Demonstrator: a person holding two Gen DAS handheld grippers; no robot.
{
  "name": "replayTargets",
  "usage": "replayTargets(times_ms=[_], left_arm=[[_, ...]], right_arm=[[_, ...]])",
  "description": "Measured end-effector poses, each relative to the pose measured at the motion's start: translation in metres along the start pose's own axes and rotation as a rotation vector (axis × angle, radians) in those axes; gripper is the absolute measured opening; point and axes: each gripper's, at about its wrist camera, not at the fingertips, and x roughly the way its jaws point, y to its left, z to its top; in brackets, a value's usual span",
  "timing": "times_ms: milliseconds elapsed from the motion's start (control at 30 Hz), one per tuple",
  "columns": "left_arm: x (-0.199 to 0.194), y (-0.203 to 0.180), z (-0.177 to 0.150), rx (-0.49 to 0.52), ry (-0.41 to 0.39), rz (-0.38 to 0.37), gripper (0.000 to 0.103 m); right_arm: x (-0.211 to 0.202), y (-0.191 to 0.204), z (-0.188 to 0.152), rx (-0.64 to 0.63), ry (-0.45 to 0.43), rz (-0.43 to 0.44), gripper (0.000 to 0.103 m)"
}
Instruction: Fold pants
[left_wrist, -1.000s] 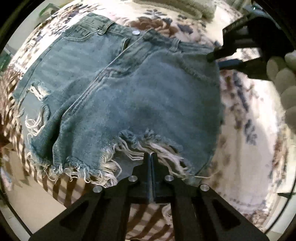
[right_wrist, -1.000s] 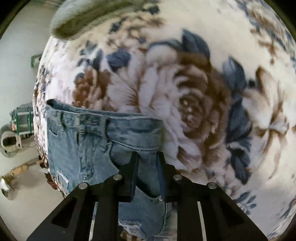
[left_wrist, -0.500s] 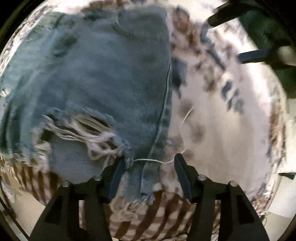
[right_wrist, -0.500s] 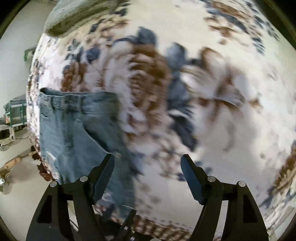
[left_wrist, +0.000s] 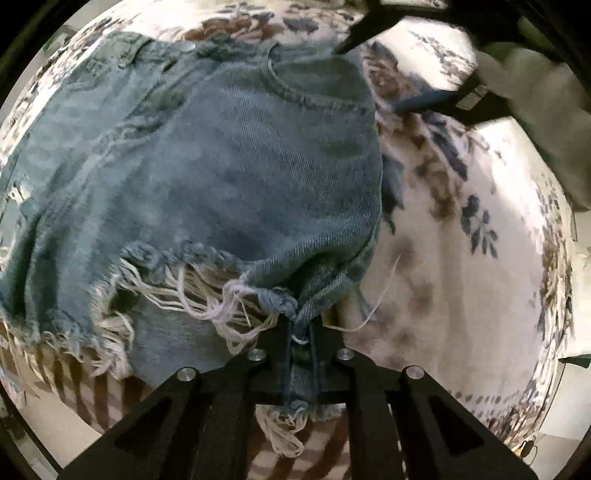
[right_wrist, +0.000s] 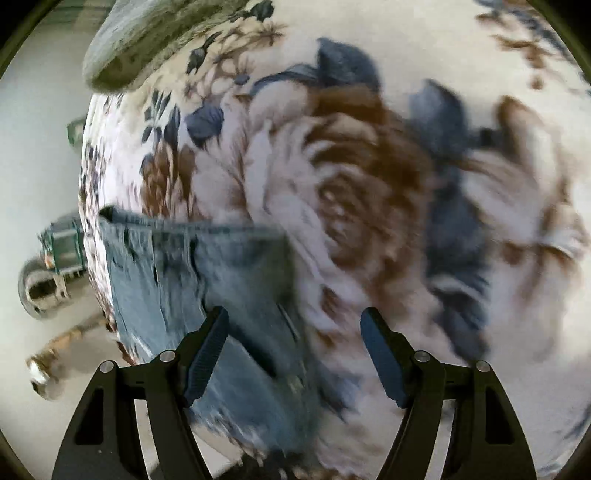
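Observation:
Blue denim shorts with frayed hems lie folded in half on a floral bedspread. My left gripper is shut on the frayed hem corner at the near right of the shorts. In the right wrist view the shorts lie at the lower left, waistband away from me. My right gripper is open and empty, its left finger over the shorts' right edge. The right gripper also shows at the top right of the left wrist view, near the waistband corner.
A grey-green pillow lies at the far end of the bed. The bed's edge with brown stripes is near me. Floor and a metal object lie left of the bed.
My left gripper opened, shifted to the right hem corner and has closed on it. My right gripper let go of the waistband, opened and came back toward the shorts' right edge.

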Motion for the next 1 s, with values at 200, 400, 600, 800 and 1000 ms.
replayTargets(times_ms=[200, 400, 600, 800, 1000], left_arm=[[-0.069, 0.038, 0.003, -0.029, -0.061, -0.066, 0.005], [-0.139, 0.086, 0.018, -0.169, -0.172, -0.121, 0.005], [-0.161, 0.156, 0.037, -0.340, -0.251, -0.125, 0.005], [-0.134, 0.245, 0.063, -0.424, -0.265, -0.020, 0.005], [-0.082, 0.310, 0.072, -0.505, -0.213, 0.032, 0.005]], right_arm=[[-0.021, 0.041, -0.011, -0.048, -0.095, -0.037, 0.016], [-0.062, 0.121, -0.024, -0.095, -0.176, -0.027, 0.014], [-0.056, 0.253, -0.028, -0.246, -0.192, -0.061, 0.013], [0.019, 0.360, -0.015, -0.356, -0.160, -0.165, 0.013], [0.112, 0.411, -0.002, -0.422, -0.103, -0.298, 0.013]])
